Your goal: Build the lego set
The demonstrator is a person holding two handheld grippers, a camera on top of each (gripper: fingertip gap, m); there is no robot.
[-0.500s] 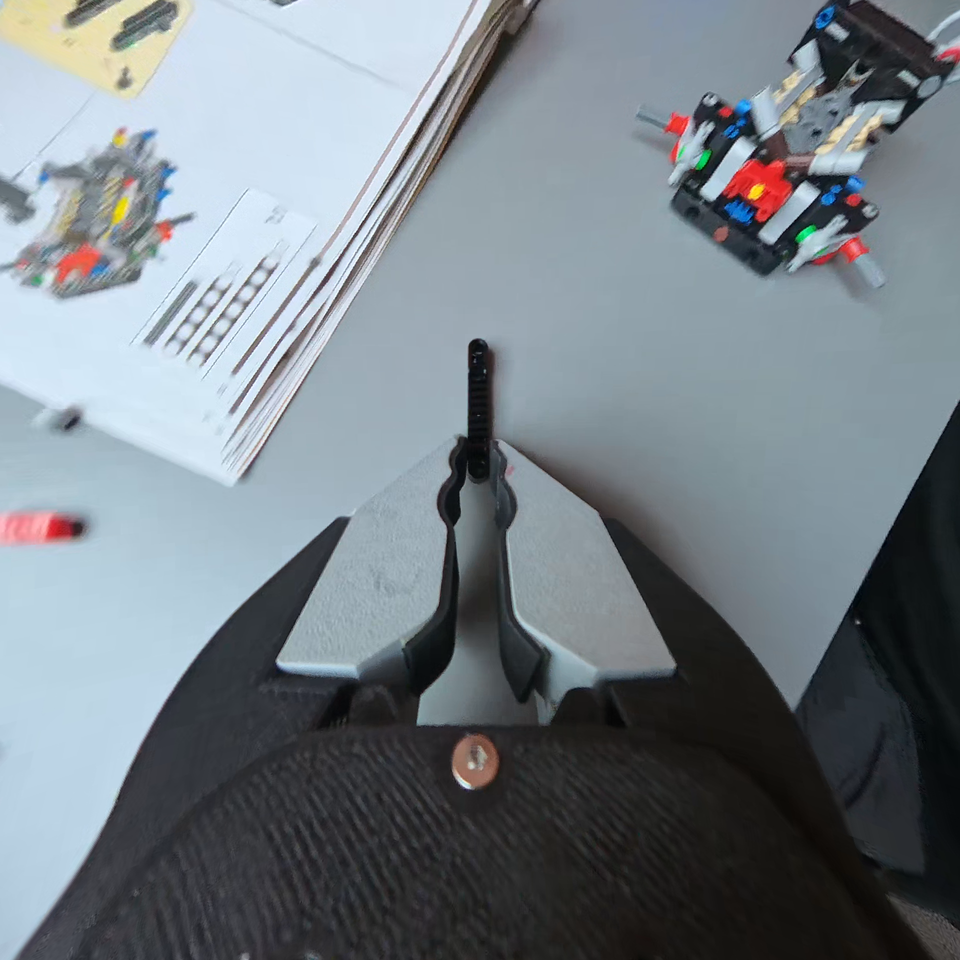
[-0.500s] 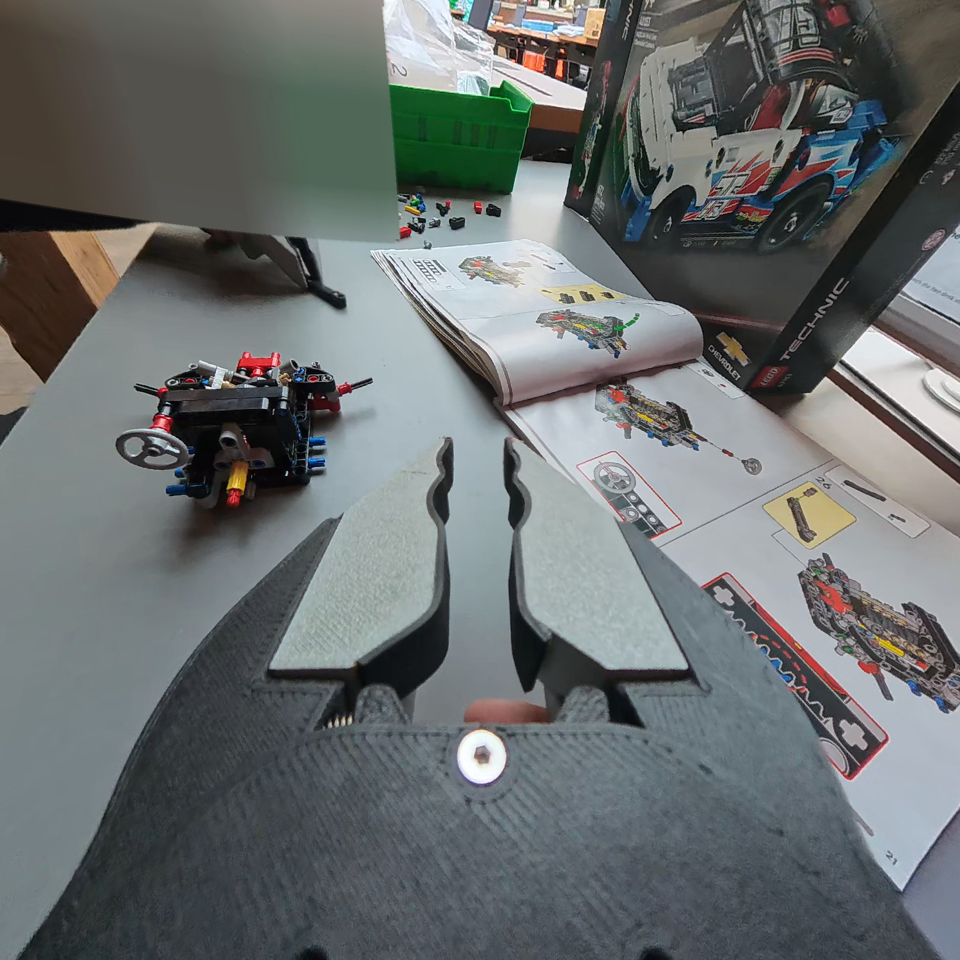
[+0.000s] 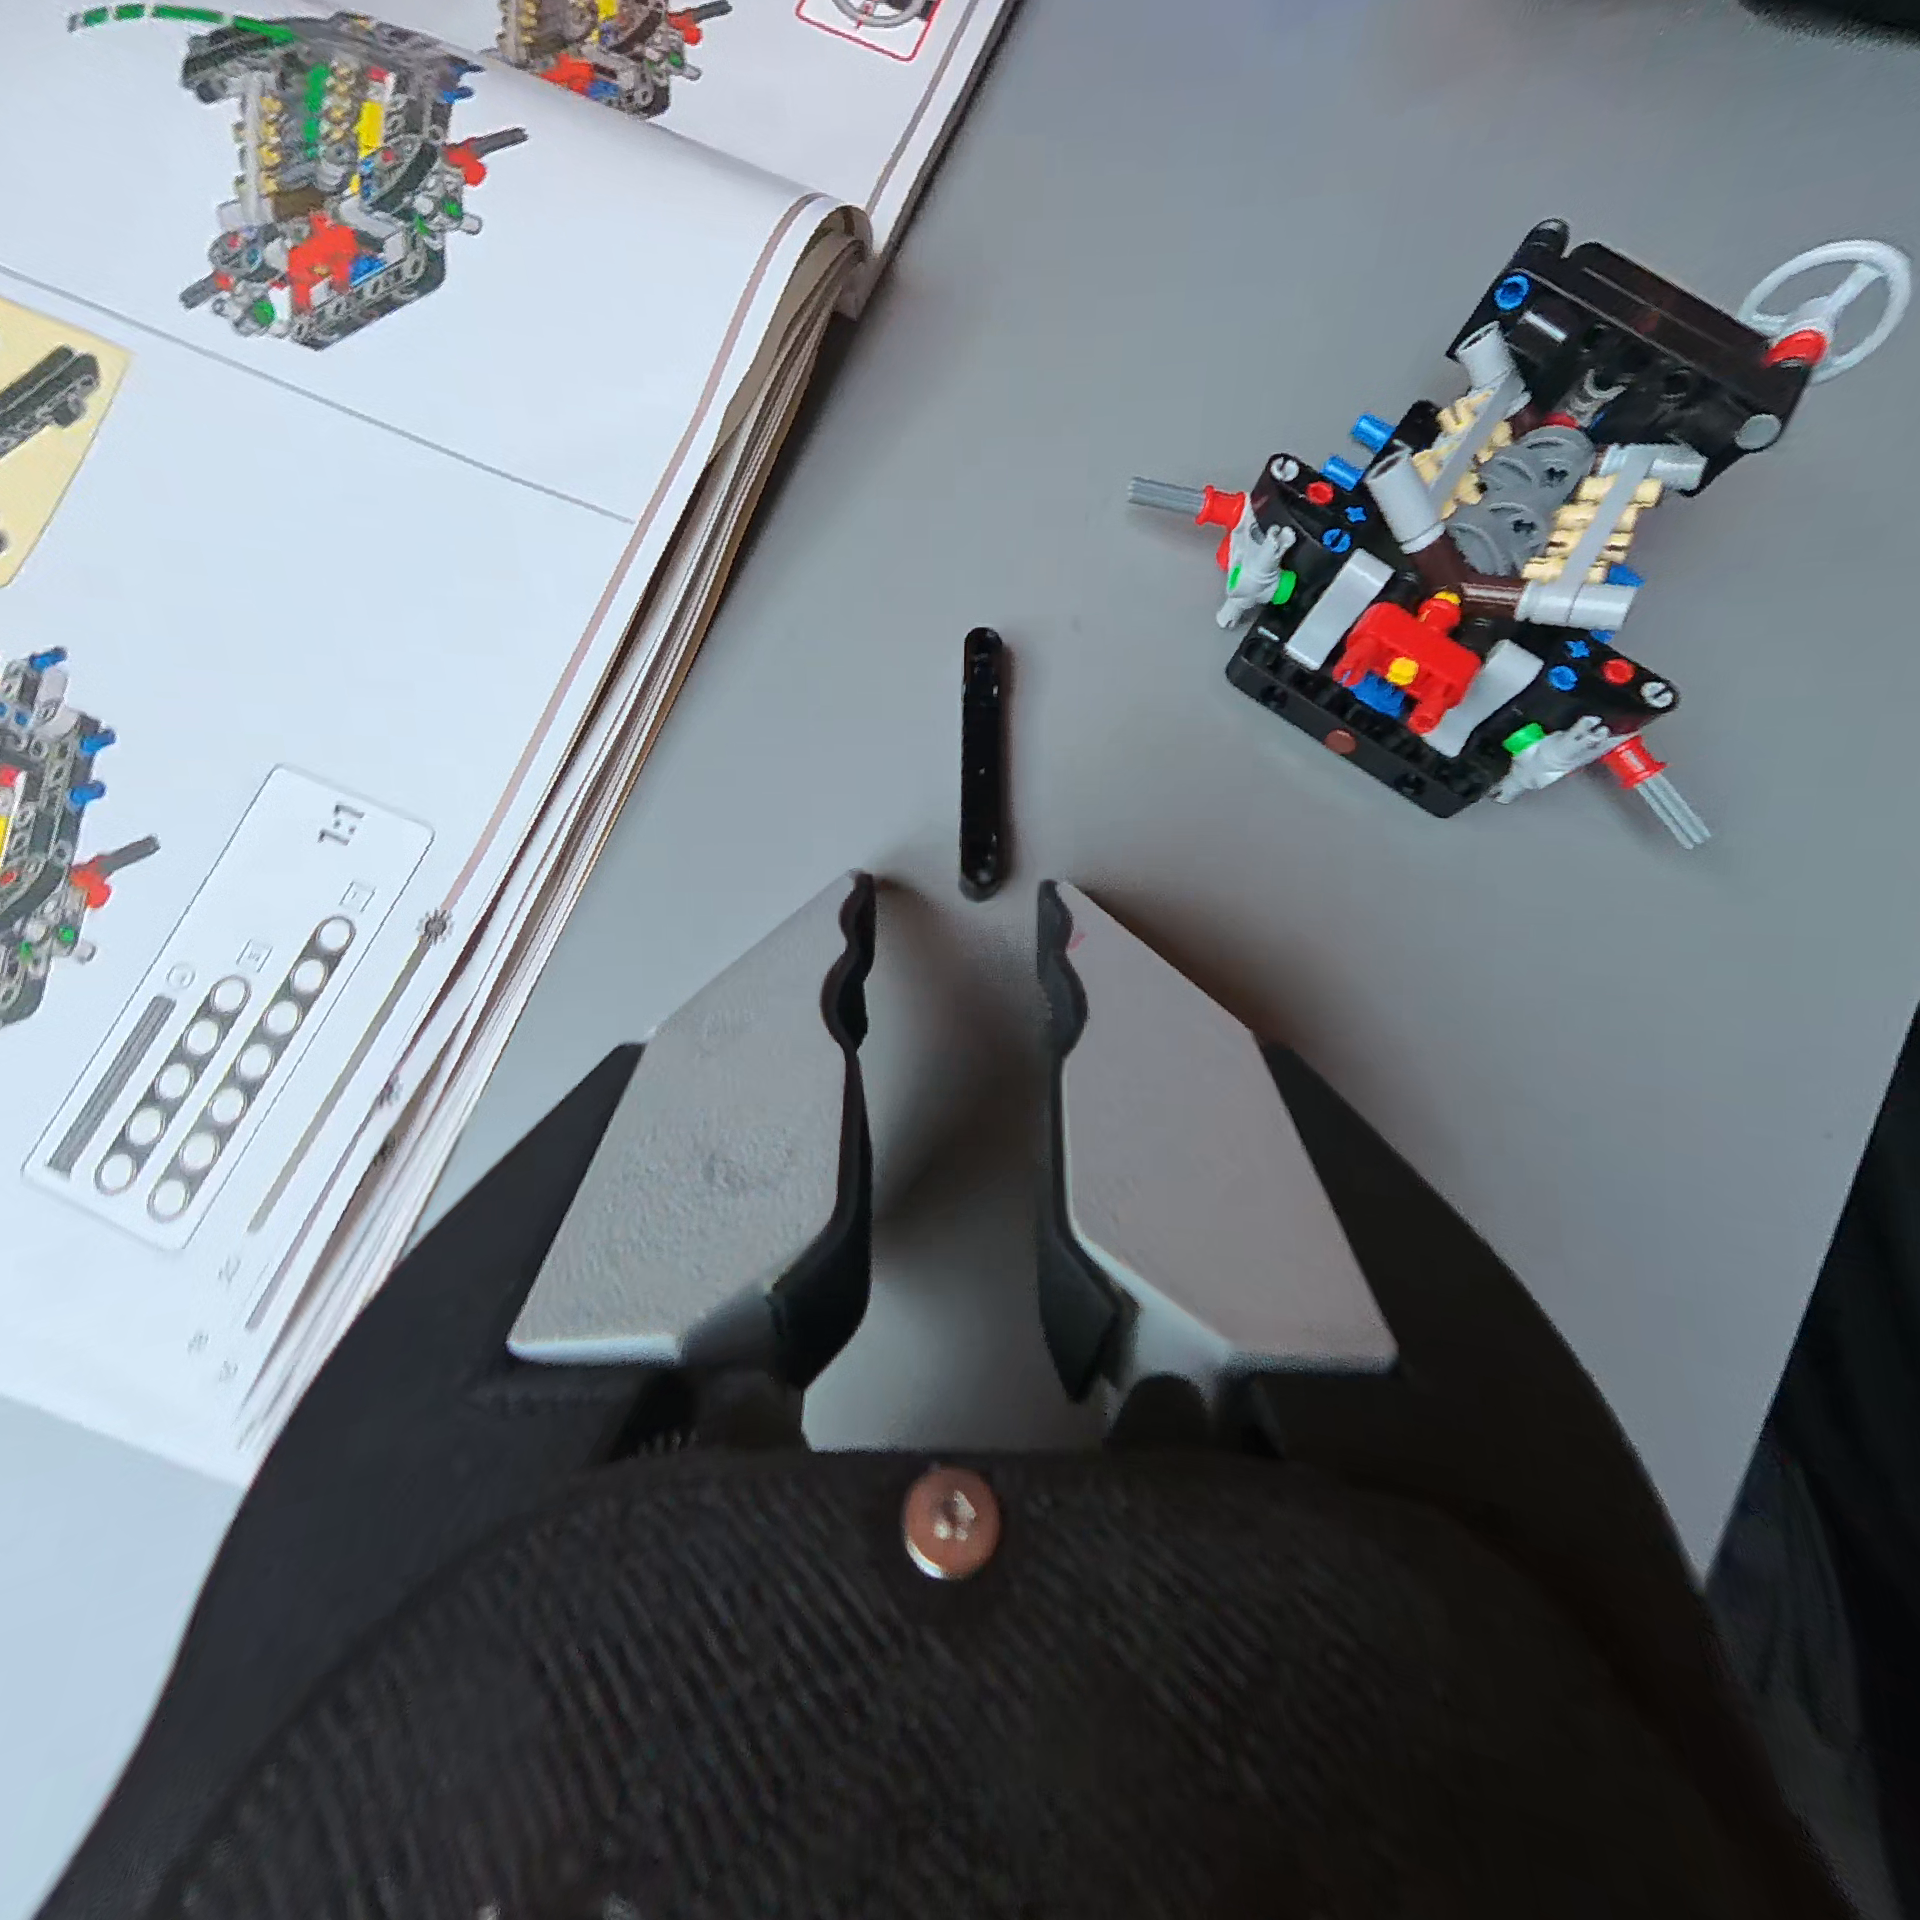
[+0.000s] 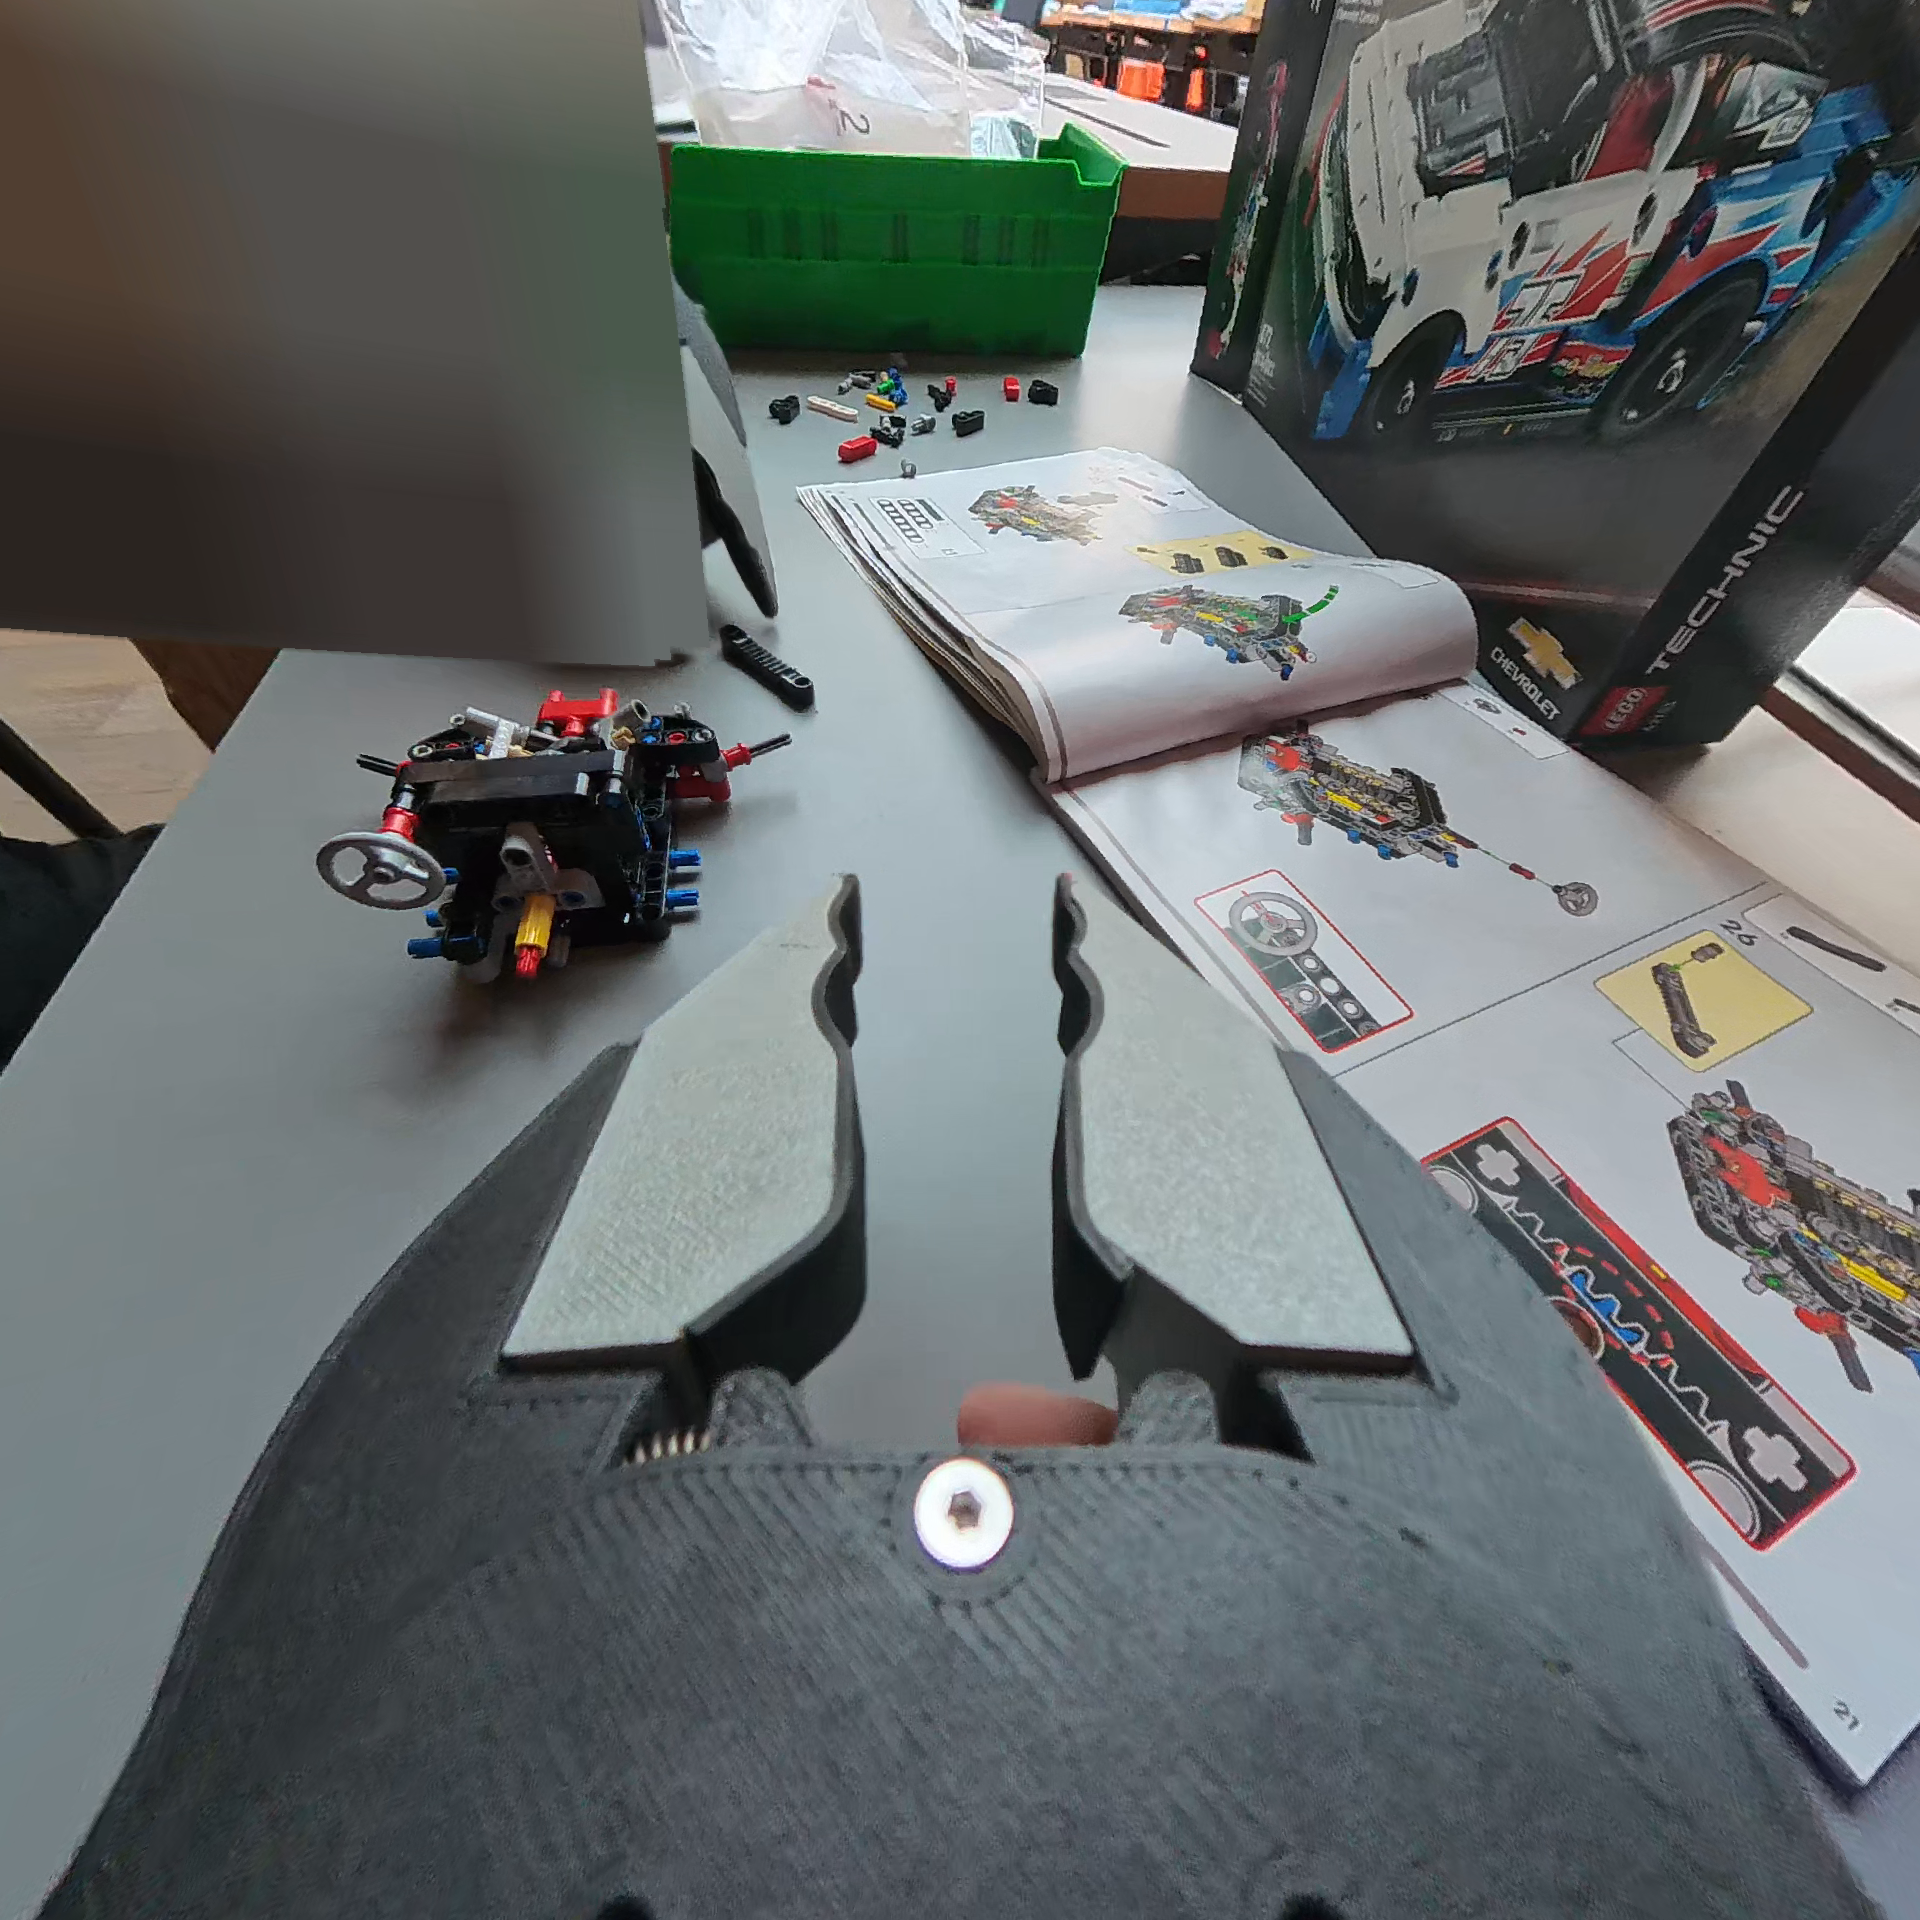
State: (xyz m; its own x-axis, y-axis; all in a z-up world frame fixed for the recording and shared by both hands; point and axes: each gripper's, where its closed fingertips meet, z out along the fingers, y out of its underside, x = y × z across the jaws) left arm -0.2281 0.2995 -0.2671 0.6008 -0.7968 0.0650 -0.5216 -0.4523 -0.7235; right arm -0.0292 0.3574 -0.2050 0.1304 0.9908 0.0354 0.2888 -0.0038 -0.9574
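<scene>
The left tongs [image 3: 956,894] stand open just above the grey counter [image 3: 1299,1039], with a black lego beam [image 3: 982,764] lying flat just beyond their tips, untouched. The half-built lego chassis [image 3: 1475,561] sits nearby, beside the open instruction booklet [image 3: 447,582]. The right tongs [image 4: 956,904] hang open, gripping nothing.

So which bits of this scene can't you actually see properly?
- Right wrist view: a grey blurred patch hides the far left table area.
- Small loose Lego pieces before the green plastic bin: too small to identify.
- Left wrist view: open paper instruction booklet cut off by left and top edges.
</scene>
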